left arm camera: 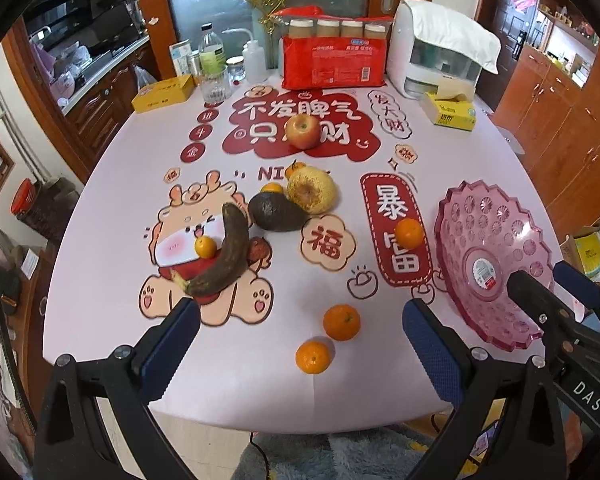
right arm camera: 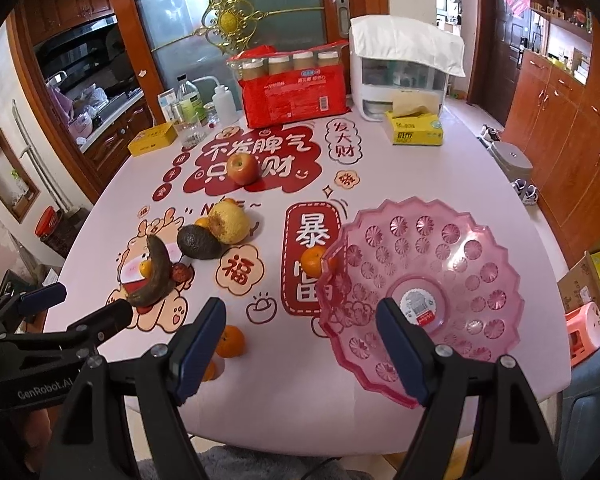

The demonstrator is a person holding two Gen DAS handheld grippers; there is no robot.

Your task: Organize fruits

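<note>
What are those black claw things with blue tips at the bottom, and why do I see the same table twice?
Those are two grabbing tools, one in each of a person's hands. Each carries a little camera looking out between its jaws, so you get two pictures of one table: one from the left gripper, one from the right gripper. Both have their jaws wide open and hold nothing. On the table lie fruits: an apple, a very brown banana, a dark avocado, a yellowish wrinkled fruit and several small oranges, two of them close by. The pink plastic bowl has no fruit in it yet.
</note>
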